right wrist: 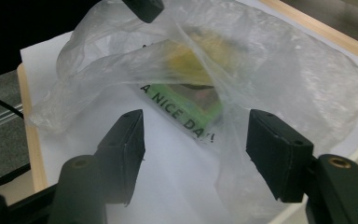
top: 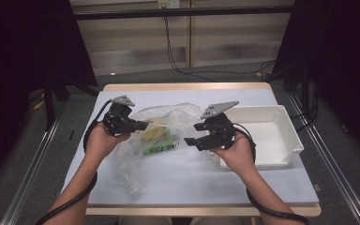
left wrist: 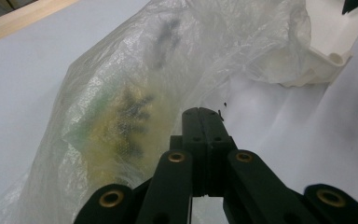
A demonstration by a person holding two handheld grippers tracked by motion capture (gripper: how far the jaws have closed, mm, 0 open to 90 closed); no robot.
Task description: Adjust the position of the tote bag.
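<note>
I see the clear plastic bag [top: 161, 133] lying mid-desk, nearer the left edge, with a yellow-green packet [top: 158, 136] inside it. My left gripper [top: 143, 125] has its jaws fully together, pinching the bag's film at its left side. My right gripper [top: 191, 134] stands open on nothing, just beside the bag's right edge. The white tray [top: 281, 140] fills the right side; the near edge strip of the desk lies bare
</note>
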